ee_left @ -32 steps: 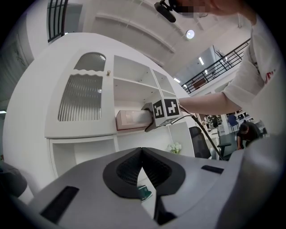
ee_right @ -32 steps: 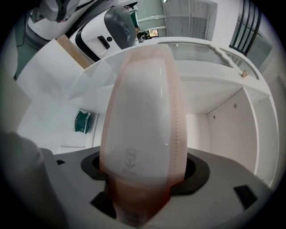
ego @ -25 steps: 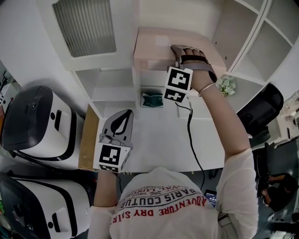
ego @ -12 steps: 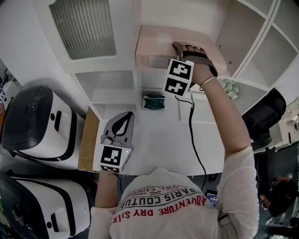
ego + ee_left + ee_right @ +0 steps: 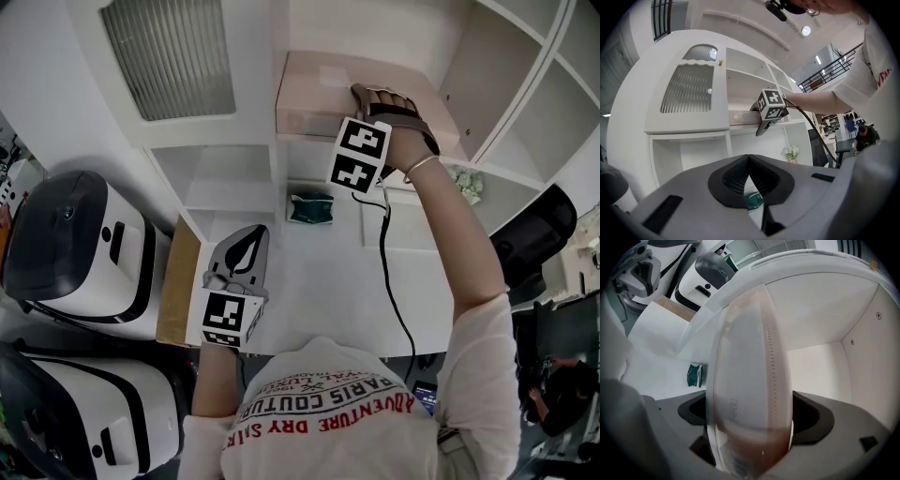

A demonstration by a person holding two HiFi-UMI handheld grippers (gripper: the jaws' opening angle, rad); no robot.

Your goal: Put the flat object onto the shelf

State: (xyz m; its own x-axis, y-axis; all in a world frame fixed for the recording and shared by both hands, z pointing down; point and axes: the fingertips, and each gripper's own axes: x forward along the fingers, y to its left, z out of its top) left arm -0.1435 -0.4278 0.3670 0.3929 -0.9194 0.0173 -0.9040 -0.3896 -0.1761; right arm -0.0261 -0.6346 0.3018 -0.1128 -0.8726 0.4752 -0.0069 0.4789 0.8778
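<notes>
A flat pale pink package [image 5: 309, 89] lies on the upper shelf [image 5: 450, 84] of the white cabinet. My right gripper [image 5: 361, 96] is at its near right end, raised to shelf height. In the right gripper view the package [image 5: 750, 371] stands on edge between the jaws of the right gripper [image 5: 750, 427], which are opening; dark pad recesses show on both sides of it. The shelf compartment [image 5: 820, 362] lies beyond. My left gripper [image 5: 246, 246] rests low over the white table [image 5: 319, 291], its jaws shut with nothing between them [image 5: 749, 161].
A green packet [image 5: 308, 204] lies at the back of the table under the shelf. Two white machines [image 5: 84, 244] [image 5: 84, 412] stand at the left. A small flower plant [image 5: 469, 183] sits in a lower right compartment. A ribbed glass door [image 5: 169, 56] is upper left. A black cable [image 5: 384, 272] hangs from the right gripper.
The package and right gripper have shifted slightly further onto the shelf. The left gripper has stayed where it was.
</notes>
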